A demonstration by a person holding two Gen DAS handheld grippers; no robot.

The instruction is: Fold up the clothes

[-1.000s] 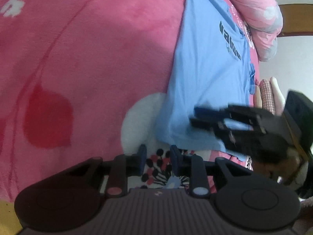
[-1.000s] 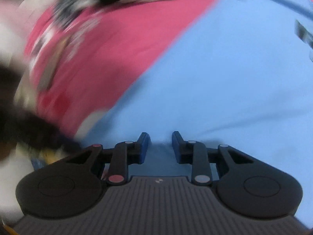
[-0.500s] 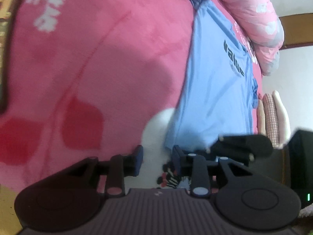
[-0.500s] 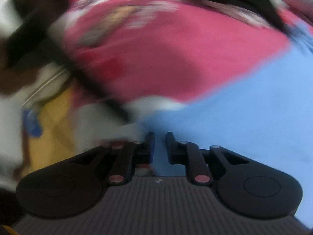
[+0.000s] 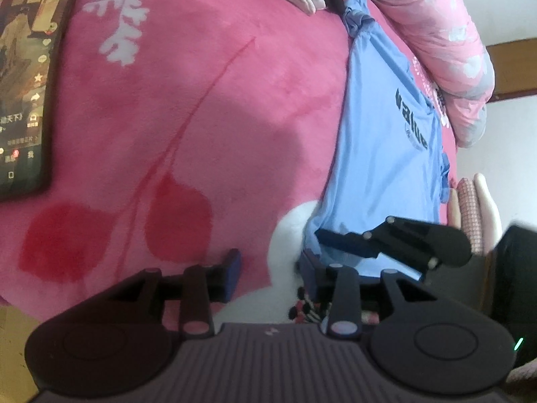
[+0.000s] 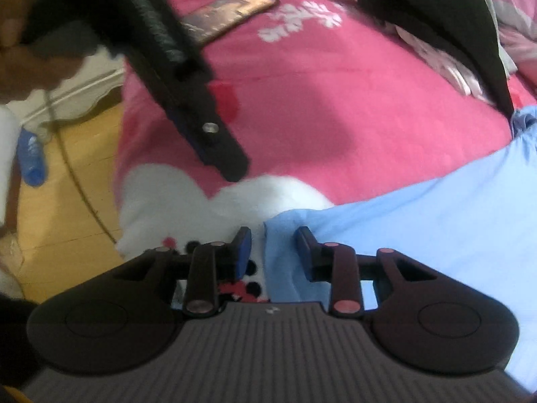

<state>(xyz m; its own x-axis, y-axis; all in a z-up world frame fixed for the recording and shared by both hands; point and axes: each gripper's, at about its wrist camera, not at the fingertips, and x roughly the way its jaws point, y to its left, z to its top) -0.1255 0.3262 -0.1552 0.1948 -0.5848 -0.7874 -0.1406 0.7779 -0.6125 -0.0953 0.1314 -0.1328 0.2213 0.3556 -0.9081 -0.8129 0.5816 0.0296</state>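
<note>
- Since a second ago my right gripper [image 6: 272,247] has slid from mid-shirt to the hem corner of the blue T-shirt [image 6: 419,228], jaws wide with the edge between them, not pinched.
- My left gripper [image 5: 270,270] is spread wide too, holding nothing; shirt's just off its right fingertip.
- Phone [image 5: 25,80] sits far left on the pink blanket [image 5: 201,100].

The blue T-shirt [image 5: 379,168] is thin smooth cloth, matt. The pink blanket [image 5: 201,100] looks plush and fuzzy. The phone [image 5: 23,84] at nine o'clock has glossy glass. Both grippers look matt black plastic; the floor [image 6: 67,201] is smooth wood
</note>
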